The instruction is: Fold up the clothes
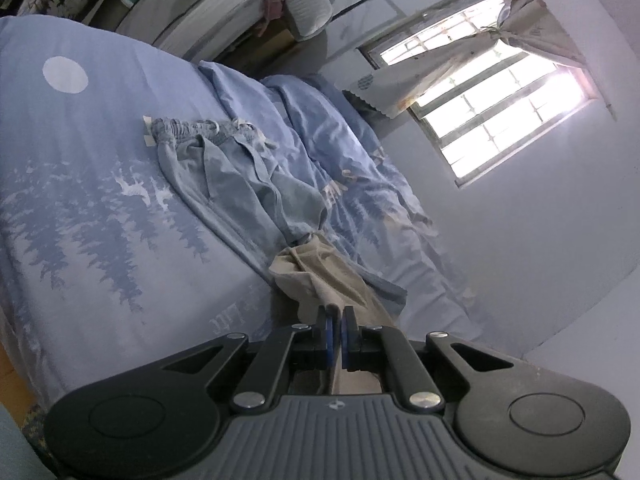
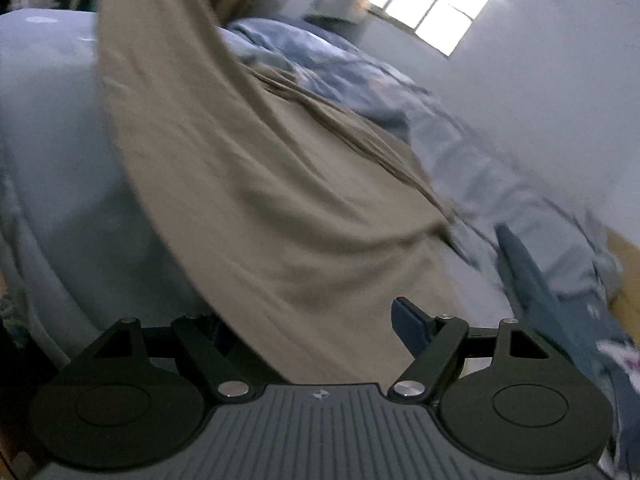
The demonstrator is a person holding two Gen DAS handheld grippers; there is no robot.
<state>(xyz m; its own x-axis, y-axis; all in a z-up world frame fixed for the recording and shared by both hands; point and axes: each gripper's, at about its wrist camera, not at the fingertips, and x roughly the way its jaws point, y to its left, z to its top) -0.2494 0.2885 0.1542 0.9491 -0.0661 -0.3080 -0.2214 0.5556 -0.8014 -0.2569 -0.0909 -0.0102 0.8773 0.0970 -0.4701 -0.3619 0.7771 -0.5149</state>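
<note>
one beige garment (image 1: 320,280) pinched, left hand-held gripper (image 1: 335,338)

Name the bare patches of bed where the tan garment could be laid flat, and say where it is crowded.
Free: the printed sheet between the white circle and blue trousers. Crowded: the window side, with the rumpled duvet.

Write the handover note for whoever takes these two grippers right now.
Left gripper: shut on the tan garment, pinching a thin edge of it.
Right gripper: jaws wide open, the tan garment draped between them, not gripped.
The tan garment lies stretched across the bed, unfolded. Light blue drawstring pants lie crumpled further up the bed, untouched.
Done: no fold visible yet.
Left: probably close the right gripper on the tan cloth, spread and fold it, then the blue pants.
</note>
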